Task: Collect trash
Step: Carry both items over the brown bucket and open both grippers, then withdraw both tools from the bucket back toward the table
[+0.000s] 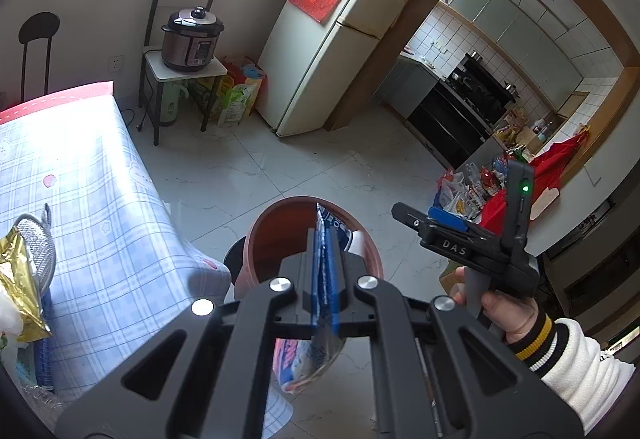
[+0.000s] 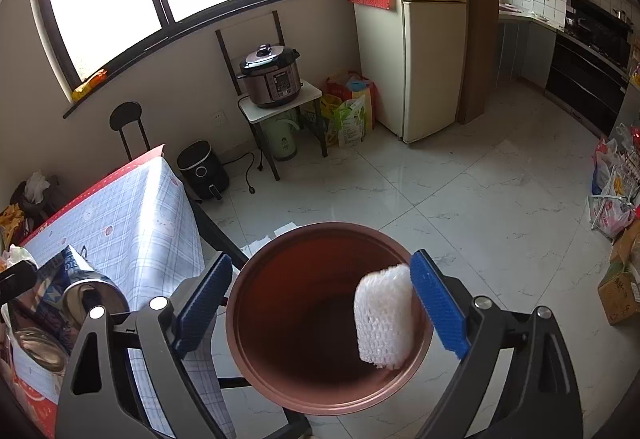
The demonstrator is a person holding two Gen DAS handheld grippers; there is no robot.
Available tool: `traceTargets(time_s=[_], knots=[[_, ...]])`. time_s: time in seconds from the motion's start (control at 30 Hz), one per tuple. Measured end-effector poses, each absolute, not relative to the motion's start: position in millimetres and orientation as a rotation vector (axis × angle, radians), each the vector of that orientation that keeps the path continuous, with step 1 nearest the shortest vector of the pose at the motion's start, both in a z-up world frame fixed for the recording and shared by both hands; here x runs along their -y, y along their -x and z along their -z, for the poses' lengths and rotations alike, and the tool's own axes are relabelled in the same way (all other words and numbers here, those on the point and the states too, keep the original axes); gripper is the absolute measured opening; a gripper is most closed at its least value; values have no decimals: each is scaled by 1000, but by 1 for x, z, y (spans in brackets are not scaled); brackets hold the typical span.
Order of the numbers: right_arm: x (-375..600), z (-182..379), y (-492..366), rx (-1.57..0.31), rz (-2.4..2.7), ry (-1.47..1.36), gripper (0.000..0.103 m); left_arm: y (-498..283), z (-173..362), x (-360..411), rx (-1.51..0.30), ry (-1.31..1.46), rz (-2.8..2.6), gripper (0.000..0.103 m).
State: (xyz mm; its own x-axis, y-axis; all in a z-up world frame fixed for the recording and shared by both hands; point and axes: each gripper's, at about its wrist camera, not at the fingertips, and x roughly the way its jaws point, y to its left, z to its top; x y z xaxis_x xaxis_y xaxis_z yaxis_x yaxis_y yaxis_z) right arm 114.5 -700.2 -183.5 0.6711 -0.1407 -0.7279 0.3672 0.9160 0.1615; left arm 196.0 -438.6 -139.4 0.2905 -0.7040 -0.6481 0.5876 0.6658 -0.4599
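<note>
Left tool (image 1: 326, 279) clamping blue wrapper (image 1: 325, 259) over brown bin (image 2: 328, 319), right tool (image 2: 320, 303) wide, white foam (image 2: 384, 315) inside.

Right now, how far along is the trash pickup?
Done: white foam netting is dropping into the brown bin from the open right gripper. In hand: the left gripper is shut on a blue wrapper above the bin. Left: a gold wrapper on the table.

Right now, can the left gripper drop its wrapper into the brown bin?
Probably yes. The left gripper, shut on the blue wrapper, sits right at the brown bin and its open mouth. The right gripper hangs open over it; the white foam is there.
</note>
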Motion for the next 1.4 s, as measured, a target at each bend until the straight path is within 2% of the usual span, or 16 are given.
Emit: traceTargets(time_s=[0.1, 0.17, 0.23, 0.53, 0.8, 0.83, 0.87, 0.93, 1.03, 1.17, 1.4], knots=[[701, 168, -107, -754, 289, -295, 90, -202, 143, 455, -947, 146, 879, 8], [702, 157, -95, -724, 308, -295, 96, -203, 142, 466, -942, 134, 894, 8], [702, 149, -80, -714, 327, -291, 98, -204, 143, 477, -942, 125, 913, 8], [715, 156, -11, -750, 434, -398, 98, -211, 168, 539, -982, 74, 967, 8], [725, 173, 15, -793, 498, -426, 98, -222, 196, 579, -1007, 18, 951, 8], [725, 174, 16, -794, 502, -429, 98, -224, 198, 583, -1003, 5, 946, 13], [726, 174, 16, -795, 506, -429, 98, -226, 199, 585, -998, -7, 941, 39], [725, 173, 18, -796, 514, -424, 98, -230, 195, 582, -963, -6, 935, 76], [723, 167, 19, -801, 533, -403, 98, -231, 183, 571, -918, -27, 931, 81], [712, 159, 20, -823, 530, -377, 98, -228, 163, 542, -874, -64, 881, 97], [675, 165, 8, -926, 494, -319, 98, -210, 142, 483, -879, -168, 782, 97]])
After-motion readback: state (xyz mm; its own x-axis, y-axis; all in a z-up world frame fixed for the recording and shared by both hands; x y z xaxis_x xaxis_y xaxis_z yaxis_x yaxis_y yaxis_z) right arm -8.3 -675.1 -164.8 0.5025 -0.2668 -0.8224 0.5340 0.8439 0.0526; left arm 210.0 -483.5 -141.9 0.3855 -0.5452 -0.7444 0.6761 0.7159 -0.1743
